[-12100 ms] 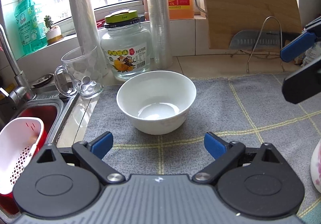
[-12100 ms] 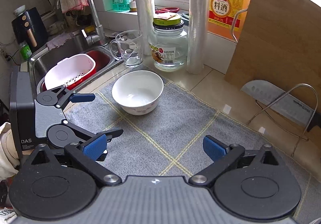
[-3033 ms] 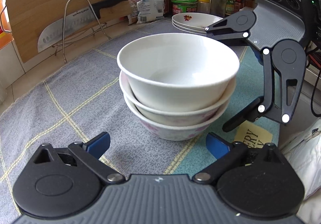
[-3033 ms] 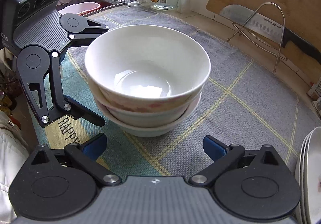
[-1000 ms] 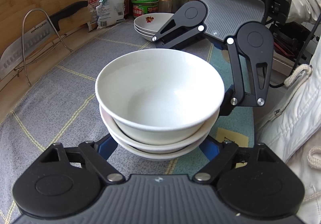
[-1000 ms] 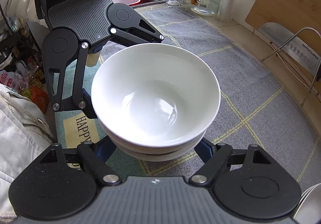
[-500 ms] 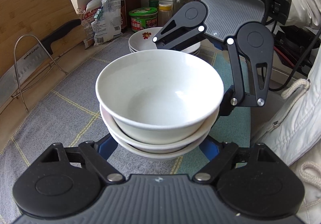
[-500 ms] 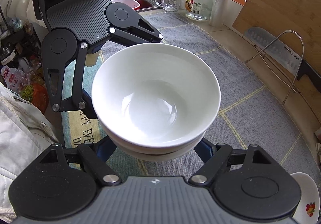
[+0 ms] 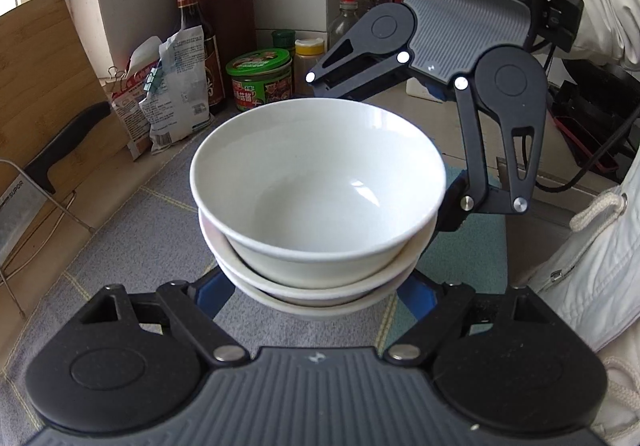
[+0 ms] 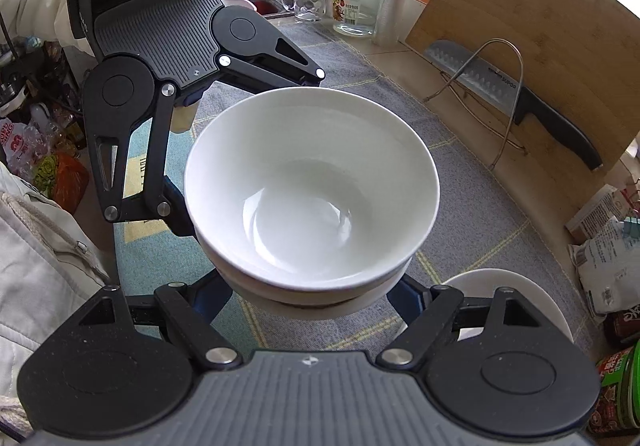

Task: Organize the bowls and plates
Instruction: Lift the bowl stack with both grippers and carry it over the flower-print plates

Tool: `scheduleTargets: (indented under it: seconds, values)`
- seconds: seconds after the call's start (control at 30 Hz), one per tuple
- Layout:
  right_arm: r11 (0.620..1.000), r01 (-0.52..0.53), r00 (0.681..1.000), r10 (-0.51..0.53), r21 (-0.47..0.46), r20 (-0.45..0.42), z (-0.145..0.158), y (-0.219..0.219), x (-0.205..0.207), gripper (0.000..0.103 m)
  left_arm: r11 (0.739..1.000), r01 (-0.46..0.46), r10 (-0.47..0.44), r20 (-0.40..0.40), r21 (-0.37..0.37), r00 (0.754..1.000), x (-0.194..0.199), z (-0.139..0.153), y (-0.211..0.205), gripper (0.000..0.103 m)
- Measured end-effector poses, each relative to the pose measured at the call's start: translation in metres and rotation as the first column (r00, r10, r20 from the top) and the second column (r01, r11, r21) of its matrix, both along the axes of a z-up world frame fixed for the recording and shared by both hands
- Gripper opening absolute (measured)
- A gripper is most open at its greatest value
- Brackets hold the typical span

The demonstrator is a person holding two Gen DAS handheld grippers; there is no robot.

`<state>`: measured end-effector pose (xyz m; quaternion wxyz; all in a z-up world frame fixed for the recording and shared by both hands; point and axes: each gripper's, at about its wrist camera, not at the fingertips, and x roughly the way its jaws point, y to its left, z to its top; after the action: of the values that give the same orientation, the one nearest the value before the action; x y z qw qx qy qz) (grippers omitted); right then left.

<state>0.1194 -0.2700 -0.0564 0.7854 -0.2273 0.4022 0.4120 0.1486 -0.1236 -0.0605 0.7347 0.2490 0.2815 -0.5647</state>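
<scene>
the left gripper (image 9: pixel 316 296) reaches in low and level under the stack of white bowls (image 9: pixel 318 198), its blue-padded fingers (image 9: pixel 214 294) spread to either side of the lowest bowl and pressed against its wall. facing it from the opposite side, the right gripper (image 10: pixel 310 300) does the same, fingers (image 10: pixel 404 302) clamped on the bottom bowl's flanks. both tools are closed on the stack, which hangs above the grey checked mat (image 10: pixel 472 182) rather than resting on it. in the left view the right gripper's body looms behind the bowls, tilted down toward them; in the right view the left one stands likewise at upper left.

against the frames of half a second ago, the stack sits in the same place between each pair of fingers, but the surroundings have slid: the green-lidded jar (image 9: pixel 259 80), the soy sauce bottle (image 9: pixel 196 46) and the snack bags (image 9: pixel 168 86) now stand straight behind the bowls, and the stacked plates (image 10: pixel 516 294) lie just beside the right gripper's right finger, far more of them showing than before. the cleaver on its wire rack (image 10: pixel 496 86) has drifted leftward in the right view.
</scene>
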Motion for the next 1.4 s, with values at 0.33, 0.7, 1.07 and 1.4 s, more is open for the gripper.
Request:
scheduleTargets:
  seconds: [0.33, 0.7, 1.07, 1.4]
  values:
    - [0.996, 0.081, 0.995, -0.079, -0.031, 0.057, 0.007, -0.07, 0.006, 0.087, 0.998, 0.066, -0.066, 0.05, 0.002, 0.997, 0.018, 0.002, -0.067, 0.087]
    - [0.989, 0.129, 0.99, -0.124, -0.075, 0.067, -0.007, -0.117, 0.018, 0.087, 0.996, 0.086, -0.087, 0.03, 0.031, 0.996, 0.038, -0.015, -0.113, 0.087]
    - [0.986, 0.147, 0.989, -0.146, -0.073, 0.03, -0.023, -0.137, 0.04, 0.086, 0.996, 0.07, -0.07, -0.001, 0.047, 0.998, 0.054, -0.025, -0.132, 0.087]
    - [0.988, 0.147, 0.989, -0.147, -0.044, -0.005, -0.025, -0.145, 0.048, 0.086, 0.997, 0.057, -0.055, -0.053, 0.044, 0.997, 0.063, -0.024, -0.134, 0.087]
